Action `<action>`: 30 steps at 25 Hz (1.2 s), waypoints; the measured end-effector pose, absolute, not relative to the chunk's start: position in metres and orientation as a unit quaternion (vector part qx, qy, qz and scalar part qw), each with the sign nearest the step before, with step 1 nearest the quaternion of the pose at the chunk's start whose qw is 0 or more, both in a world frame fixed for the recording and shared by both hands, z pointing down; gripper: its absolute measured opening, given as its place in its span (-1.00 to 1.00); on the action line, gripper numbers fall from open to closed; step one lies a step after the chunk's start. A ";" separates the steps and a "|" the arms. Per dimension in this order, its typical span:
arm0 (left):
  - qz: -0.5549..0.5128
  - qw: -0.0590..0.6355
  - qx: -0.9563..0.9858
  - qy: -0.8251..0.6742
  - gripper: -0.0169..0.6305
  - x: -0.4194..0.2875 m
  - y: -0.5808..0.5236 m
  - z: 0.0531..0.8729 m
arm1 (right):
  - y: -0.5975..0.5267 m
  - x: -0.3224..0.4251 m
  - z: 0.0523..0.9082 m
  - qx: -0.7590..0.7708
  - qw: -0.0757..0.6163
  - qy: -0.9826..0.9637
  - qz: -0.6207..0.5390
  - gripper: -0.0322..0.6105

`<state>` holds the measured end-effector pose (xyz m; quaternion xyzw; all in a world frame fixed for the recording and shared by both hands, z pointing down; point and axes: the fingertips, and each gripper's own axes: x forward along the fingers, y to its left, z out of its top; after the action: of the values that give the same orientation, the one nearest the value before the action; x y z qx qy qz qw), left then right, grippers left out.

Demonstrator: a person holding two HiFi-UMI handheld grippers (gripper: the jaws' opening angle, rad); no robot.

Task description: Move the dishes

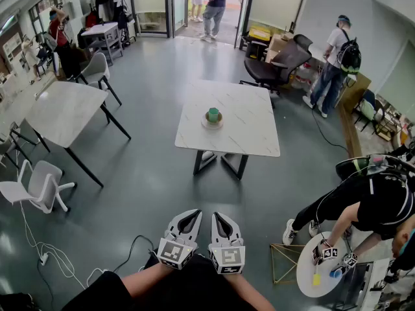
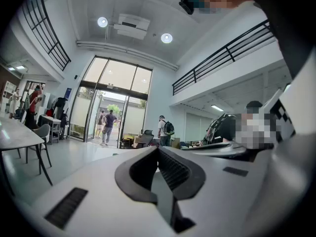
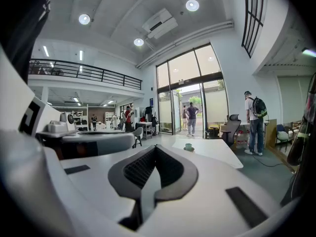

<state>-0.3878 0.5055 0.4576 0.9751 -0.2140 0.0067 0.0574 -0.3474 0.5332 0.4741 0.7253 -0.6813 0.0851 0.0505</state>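
Note:
A green cup (image 1: 213, 114) stands on a small saucer (image 1: 212, 122) on a white marble table (image 1: 246, 131) in the middle of the room, several steps ahead of me. Both grippers are held side by side low in the head view, well short of the table. My left gripper (image 1: 194, 213) is shut with nothing in it, its jaws meeting tip to tip (image 2: 158, 148). My right gripper (image 1: 217, 216) is also shut and empty (image 3: 155, 147). The right gripper view shows the cup (image 3: 188, 146) on the table (image 3: 217, 154) far off.
A second marble table (image 1: 61, 112) and white chairs (image 1: 39, 183) stand at the left. A black office chair (image 1: 279, 63) is behind the middle table. A person (image 1: 369, 203) bends over a small round table (image 1: 311, 274) at the right. Cables (image 1: 48, 254) lie on the floor.

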 end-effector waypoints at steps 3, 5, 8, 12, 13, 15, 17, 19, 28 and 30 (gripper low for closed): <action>0.007 0.052 0.976 -0.210 -0.90 -0.382 0.494 0.458 | 0.523 -0.340 0.479 0.731 0.050 -0.675 0.086 -0.85; 0.002 0.046 0.979 -0.201 -0.90 -0.374 0.486 0.463 | 0.515 -0.332 0.483 0.735 0.052 -0.670 0.088 -0.85; 0.002 0.046 0.980 -0.196 -0.90 -0.362 0.470 0.469 | 0.503 -0.317 0.490 0.742 0.051 -0.662 0.094 -0.85; 0.012 0.054 0.980 -0.194 -0.90 -0.347 0.440 0.476 | 0.478 -0.299 0.500 0.747 0.031 -0.652 0.123 -0.85; 0.011 0.053 0.981 -0.188 -0.90 -0.342 0.433 0.479 | 0.470 -0.294 0.504 0.748 0.031 -0.650 0.131 -0.85; 0.012 0.054 0.981 -0.186 -0.90 -0.333 0.412 0.484 | 0.448 -0.283 0.513 0.748 0.035 -0.648 0.142 -0.85; 0.019 0.061 0.979 -0.192 -0.90 -0.323 0.382 0.488 | 0.419 -0.273 0.518 0.745 0.042 -0.649 0.147 -0.85; 0.025 0.071 0.980 -0.187 -0.90 -0.312 0.353 0.489 | 0.389 -0.263 0.516 0.743 0.052 -0.650 0.149 -0.85; 0.003 0.083 0.986 -0.148 -0.90 -0.260 0.229 0.481 | 0.265 -0.216 0.505 0.749 0.086 -0.643 0.136 -0.85; 0.010 0.084 0.986 -0.143 -0.90 -0.250 0.201 0.483 | 0.243 -0.204 0.504 0.751 0.098 -0.640 0.133 -0.85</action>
<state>-0.2500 0.2011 0.4828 0.9861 -0.1427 0.0099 0.0841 -0.2041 0.2432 0.5043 0.7506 -0.6399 0.1326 0.0981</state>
